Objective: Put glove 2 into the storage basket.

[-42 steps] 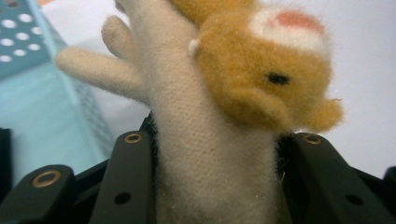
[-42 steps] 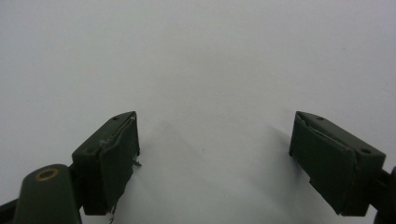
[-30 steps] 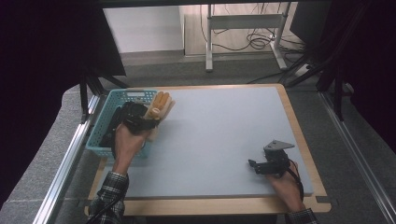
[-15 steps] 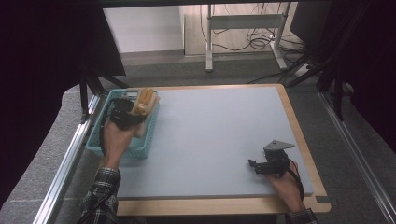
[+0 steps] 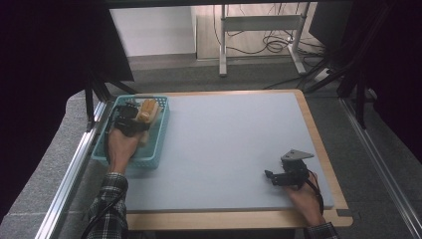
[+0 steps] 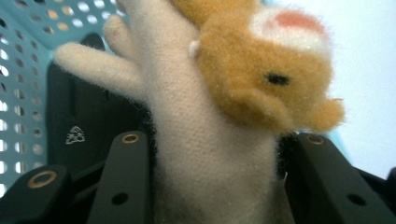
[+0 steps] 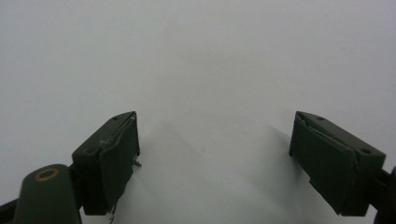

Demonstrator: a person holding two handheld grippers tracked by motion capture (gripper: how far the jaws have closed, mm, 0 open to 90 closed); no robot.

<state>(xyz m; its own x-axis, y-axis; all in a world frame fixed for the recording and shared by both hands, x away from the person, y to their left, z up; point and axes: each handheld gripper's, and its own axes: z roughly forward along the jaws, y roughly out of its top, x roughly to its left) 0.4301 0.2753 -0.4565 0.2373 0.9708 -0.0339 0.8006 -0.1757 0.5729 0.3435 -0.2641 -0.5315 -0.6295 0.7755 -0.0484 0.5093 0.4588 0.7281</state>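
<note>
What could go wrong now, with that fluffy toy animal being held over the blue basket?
The left gripper clamps only the plush toy around its soft cream body, so the fabric could slip out early. A black object already lies in the teal basket, so the toy may land on top of it and tip over the rim. The gripper is low between the basket walls and might snag or drag the light basket when it pulls away.

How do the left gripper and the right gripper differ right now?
The left gripper is shut on a plush toy over the teal basket; the right gripper has open jaws with nothing between them. The left is at the table's far left, the right near its front right. Both are black and hand-held.
</note>
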